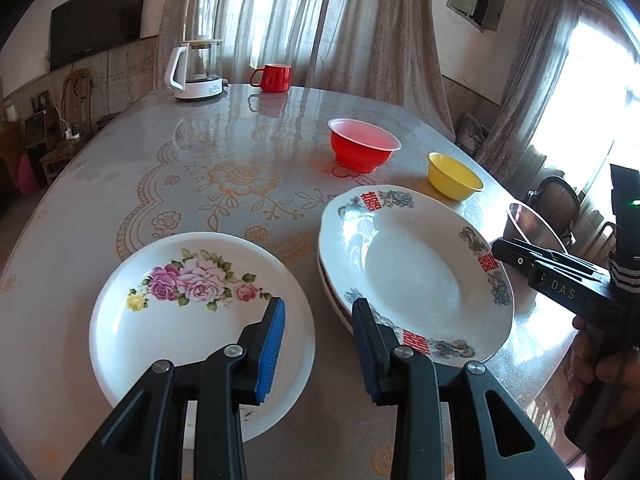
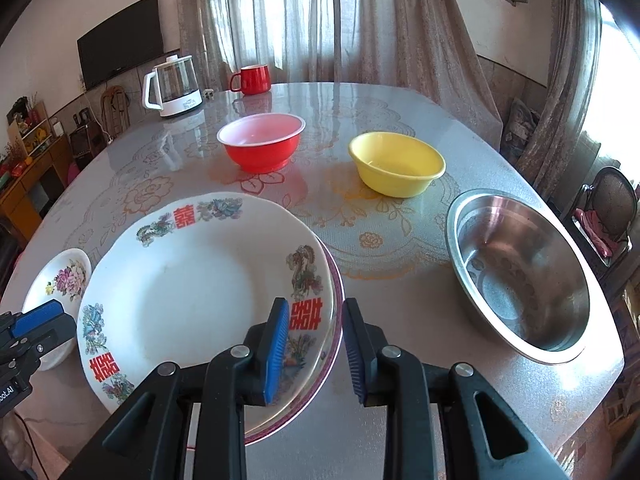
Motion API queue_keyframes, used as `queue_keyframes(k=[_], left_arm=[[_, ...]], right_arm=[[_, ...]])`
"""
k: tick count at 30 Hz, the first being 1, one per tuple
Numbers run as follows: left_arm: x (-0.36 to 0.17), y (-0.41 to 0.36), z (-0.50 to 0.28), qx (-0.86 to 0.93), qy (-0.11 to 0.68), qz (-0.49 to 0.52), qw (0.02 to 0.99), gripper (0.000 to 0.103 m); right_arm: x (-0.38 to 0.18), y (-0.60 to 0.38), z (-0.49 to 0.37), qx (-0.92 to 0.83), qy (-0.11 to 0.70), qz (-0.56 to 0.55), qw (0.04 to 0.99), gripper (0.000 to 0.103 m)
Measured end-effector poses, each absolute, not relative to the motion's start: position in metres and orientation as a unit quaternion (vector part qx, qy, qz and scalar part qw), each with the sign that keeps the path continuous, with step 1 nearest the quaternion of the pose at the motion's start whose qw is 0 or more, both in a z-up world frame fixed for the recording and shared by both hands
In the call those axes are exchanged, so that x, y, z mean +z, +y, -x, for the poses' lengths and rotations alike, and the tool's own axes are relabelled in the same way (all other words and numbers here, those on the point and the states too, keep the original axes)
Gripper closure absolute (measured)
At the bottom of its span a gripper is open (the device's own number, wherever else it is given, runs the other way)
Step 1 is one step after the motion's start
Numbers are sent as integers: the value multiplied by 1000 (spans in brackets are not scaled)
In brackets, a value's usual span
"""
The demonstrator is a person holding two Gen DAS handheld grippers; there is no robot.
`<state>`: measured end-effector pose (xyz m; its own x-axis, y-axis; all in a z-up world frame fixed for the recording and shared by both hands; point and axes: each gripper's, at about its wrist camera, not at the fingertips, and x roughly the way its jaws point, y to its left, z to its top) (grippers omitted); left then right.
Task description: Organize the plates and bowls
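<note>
A white plate with red characters and dragons (image 1: 412, 264) (image 2: 192, 280) tops a stack whose lower plate has a maroon rim (image 2: 338, 320). Left of it lies a rose-pattern plate (image 1: 192, 320) (image 2: 60, 280). My left gripper (image 1: 319, 308) is open over the gap between the rose plate and the stack, holding nothing. My right gripper (image 2: 315, 306) is open, and the stack's right rim shows between its blue pads (image 2: 276, 344) without being pinched. Farther back stand a red bowl (image 2: 262, 142) (image 1: 362, 146) and a yellow bowl (image 2: 396, 164) (image 1: 454, 176). A steel bowl (image 2: 520, 276) sits on the right.
A white kettle (image 2: 172, 86) and a red mug (image 2: 252, 79) stand at the far edge of the round table (image 2: 380, 240). A chair (image 2: 608, 216) is off to the right. Curtains hang behind the table.
</note>
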<state>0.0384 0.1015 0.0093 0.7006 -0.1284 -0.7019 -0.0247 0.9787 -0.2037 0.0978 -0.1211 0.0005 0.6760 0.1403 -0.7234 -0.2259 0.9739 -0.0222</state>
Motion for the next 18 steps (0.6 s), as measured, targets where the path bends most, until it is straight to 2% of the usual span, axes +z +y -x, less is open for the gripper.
queue_keyframes(k=[9, 18], left_arm=[[18, 182, -6, 65, 355, 147, 921, 69], [-9, 233, 7, 95, 381, 191, 900, 69]], right_arm=[[11, -46, -83, 309, 395, 29, 865, 76], [-13, 25, -48, 419, 449, 47, 788, 76]])
